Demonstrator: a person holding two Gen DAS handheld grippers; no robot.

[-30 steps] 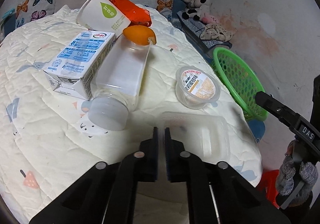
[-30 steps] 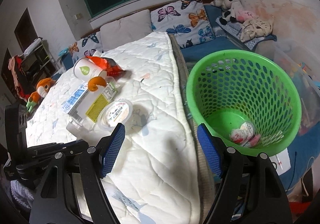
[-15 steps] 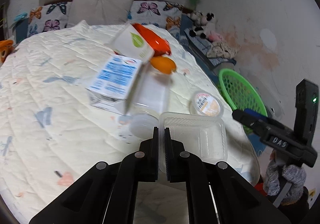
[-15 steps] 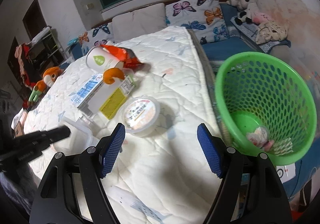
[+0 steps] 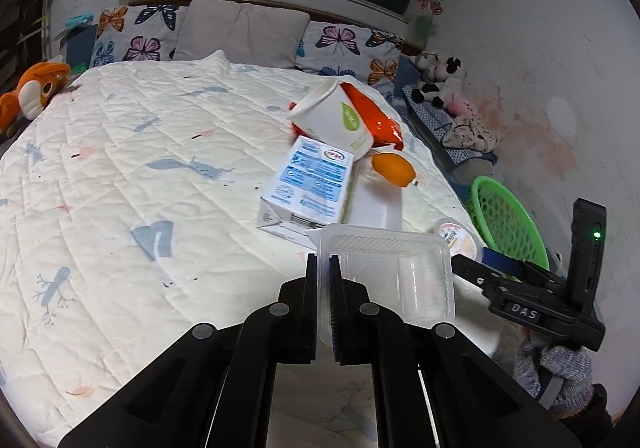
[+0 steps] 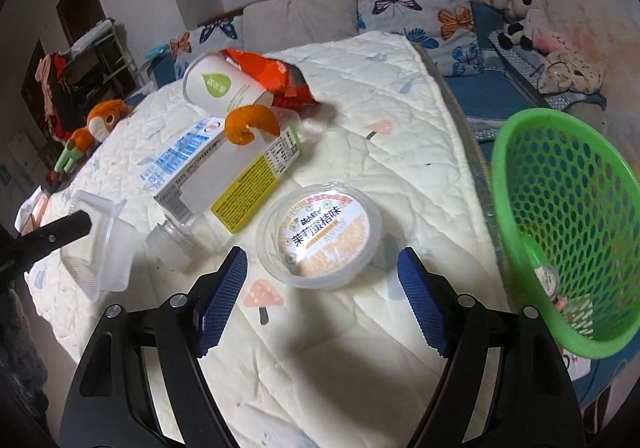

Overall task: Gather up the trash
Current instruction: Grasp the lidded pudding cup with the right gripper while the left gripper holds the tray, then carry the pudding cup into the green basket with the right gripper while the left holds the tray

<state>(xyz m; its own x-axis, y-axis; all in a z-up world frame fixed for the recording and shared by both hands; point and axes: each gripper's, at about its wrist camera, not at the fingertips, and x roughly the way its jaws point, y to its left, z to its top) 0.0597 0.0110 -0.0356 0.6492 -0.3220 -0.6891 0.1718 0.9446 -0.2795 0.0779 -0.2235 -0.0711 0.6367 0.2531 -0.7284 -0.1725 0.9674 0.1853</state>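
My left gripper (image 5: 323, 280) is shut on the rim of a clear plastic tray (image 5: 394, 280) and holds it lifted above the bed; the tray also shows in the right wrist view (image 6: 100, 244). My right gripper (image 6: 322, 288) is open, just in front of a round jelly cup (image 6: 320, 236) lying on the quilt. A milk carton (image 5: 306, 186), a clear bottle (image 6: 236, 200), orange peel (image 6: 250, 124), a paper cup (image 5: 336, 120) and a red snack bag (image 5: 374, 118) lie grouped on the bed. The green mesh basket (image 6: 560, 216) stands beside the bed at right.
The white quilted bed (image 5: 140, 176) spreads left. Pillows (image 5: 240, 32) line the headboard. A plush orange toy (image 5: 32, 96) lies at the far left. Stuffed animals (image 5: 440, 80) sit by the right wall. Some trash lies in the basket's bottom (image 6: 548, 280).
My left gripper has lifted the clear tray up off the bed. My right gripper has swung left from the basket and closer to the jelly cup, still open.
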